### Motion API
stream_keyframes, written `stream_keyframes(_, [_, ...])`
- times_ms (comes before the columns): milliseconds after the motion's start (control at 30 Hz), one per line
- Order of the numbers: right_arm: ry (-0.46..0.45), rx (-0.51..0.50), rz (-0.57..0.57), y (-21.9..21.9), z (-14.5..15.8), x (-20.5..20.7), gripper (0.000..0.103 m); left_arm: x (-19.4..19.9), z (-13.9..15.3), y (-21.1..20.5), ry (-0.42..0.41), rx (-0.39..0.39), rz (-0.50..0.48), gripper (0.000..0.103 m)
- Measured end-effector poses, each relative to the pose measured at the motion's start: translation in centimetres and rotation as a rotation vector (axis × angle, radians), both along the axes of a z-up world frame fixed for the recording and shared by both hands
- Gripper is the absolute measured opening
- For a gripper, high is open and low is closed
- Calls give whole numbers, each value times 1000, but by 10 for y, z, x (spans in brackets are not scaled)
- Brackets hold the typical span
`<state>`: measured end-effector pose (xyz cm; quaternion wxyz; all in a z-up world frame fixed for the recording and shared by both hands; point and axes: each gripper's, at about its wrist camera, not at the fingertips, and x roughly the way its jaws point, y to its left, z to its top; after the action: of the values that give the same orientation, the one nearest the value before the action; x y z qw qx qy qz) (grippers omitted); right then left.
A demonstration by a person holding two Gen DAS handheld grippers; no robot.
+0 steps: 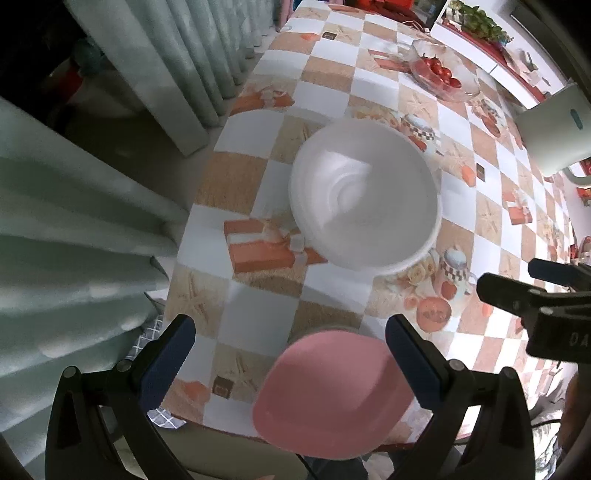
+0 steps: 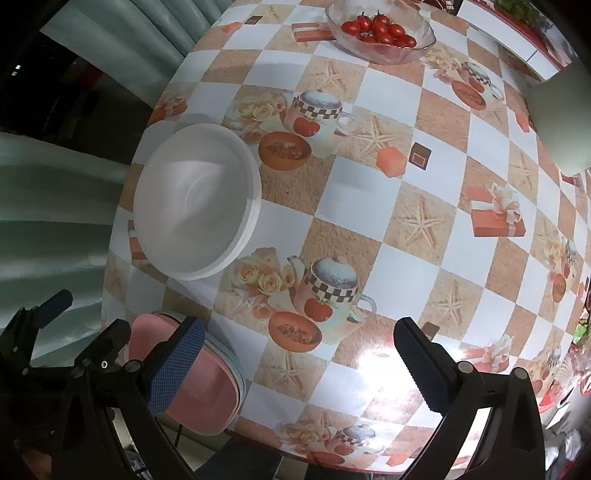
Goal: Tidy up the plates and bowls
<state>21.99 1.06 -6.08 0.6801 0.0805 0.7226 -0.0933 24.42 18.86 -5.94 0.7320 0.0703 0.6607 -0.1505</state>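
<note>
A stack of white bowls (image 1: 364, 195) stands on the checked tablecloth near the table's left edge; it also shows in the right wrist view (image 2: 195, 206). A stack of plates with a pink plate on top (image 1: 332, 391) lies at the front edge, also in the right wrist view (image 2: 207, 391). My left gripper (image 1: 291, 369) is open and empty, hovering over the pink plate. My right gripper (image 2: 299, 369) is open and empty above the cloth, right of the pink plate; its fingers show in the left wrist view (image 1: 532, 295).
A glass bowl of cherry tomatoes (image 2: 380, 31) stands at the far side of the table. A pale chair back (image 1: 554, 133) is at the right. Green curtains (image 1: 74, 206) hang left of the table edge.
</note>
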Motion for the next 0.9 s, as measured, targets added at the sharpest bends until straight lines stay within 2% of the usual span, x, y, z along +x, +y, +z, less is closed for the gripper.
stream_keyframes(233, [5, 11, -15, -2, -12, 19, 103, 28, -12, -6, 24, -8, 41, 103])
stream_keyframes(500, [-25, -7, -64, -10, -31, 56, 103, 60, -28, -18, 9, 15, 56, 103])
stream_keyframes(767, [8, -14, -91, -16, -68, 78, 103, 79, -59, -31, 44, 34, 71, 103])
stream_keyframes(900, [21, -13, -86, -16, -85, 85, 103, 85, -71, -38, 57, 42, 49, 103])
